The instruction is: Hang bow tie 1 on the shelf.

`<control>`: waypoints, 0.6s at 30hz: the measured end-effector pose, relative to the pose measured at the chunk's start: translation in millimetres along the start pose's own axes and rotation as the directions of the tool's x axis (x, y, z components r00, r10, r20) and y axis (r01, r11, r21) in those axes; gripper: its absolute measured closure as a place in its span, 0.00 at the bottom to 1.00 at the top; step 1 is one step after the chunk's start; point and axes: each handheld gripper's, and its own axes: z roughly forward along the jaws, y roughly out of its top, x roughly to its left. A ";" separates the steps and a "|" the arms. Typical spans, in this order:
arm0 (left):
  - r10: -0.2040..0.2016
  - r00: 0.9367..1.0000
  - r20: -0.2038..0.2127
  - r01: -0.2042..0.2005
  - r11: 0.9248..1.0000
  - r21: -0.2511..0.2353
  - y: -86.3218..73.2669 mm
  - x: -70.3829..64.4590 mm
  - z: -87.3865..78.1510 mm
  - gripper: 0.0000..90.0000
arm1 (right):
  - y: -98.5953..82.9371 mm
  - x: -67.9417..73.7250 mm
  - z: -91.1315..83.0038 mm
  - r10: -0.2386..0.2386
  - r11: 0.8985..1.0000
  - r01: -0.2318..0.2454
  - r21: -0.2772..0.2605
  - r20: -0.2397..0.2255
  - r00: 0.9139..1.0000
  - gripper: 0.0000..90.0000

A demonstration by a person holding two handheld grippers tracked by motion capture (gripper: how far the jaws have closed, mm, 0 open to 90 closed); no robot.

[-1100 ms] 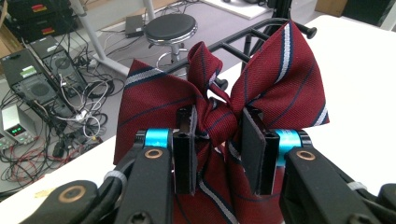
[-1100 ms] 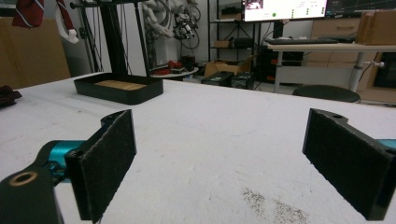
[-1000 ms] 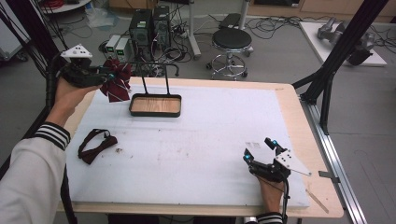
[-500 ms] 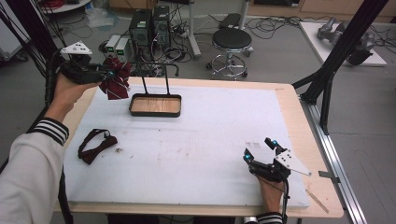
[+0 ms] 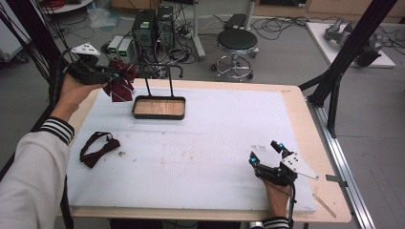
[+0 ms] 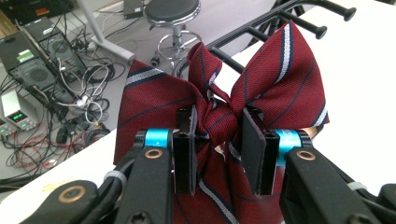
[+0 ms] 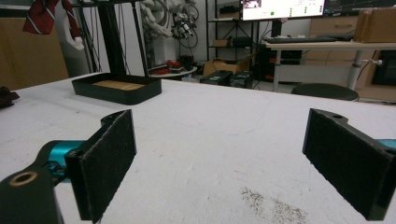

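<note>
Left gripper [image 5: 114, 76]: being held raised at the table's far left corner, forearm in a striped-cuff sleeve stretching forward, jaws clamping fabric. Right gripper [image 5: 267, 155]: resting low near the front right, jaws standing wide apart.

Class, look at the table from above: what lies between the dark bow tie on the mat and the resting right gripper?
Nothing: in the high view, bare white mat separates the dark bow tie from the right gripper.
</note>
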 end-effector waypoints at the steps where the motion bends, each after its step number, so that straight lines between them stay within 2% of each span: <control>1: -0.005 1.000 0.001 0.005 1.000 0.000 -0.3 0.5 0.8 0.75 | 0.0 0.0 0.0 0.000 1.000 0.000 0.000 0.000 1.000 0.10; 11: -0.019 1.000 -0.004 0.019 1.000 -0.001 0.0 5.4 5.3 0.75 | 0.1 0.0 0.1 0.001 1.000 -0.001 0.001 0.001 1.000 0.10; 18: -0.010 1.000 -0.010 0.010 1.000 0.001 6.5 8.3 6.7 0.75 | 0.2 0.0 0.4 0.002 1.000 -0.002 0.004 0.003 1.000 0.10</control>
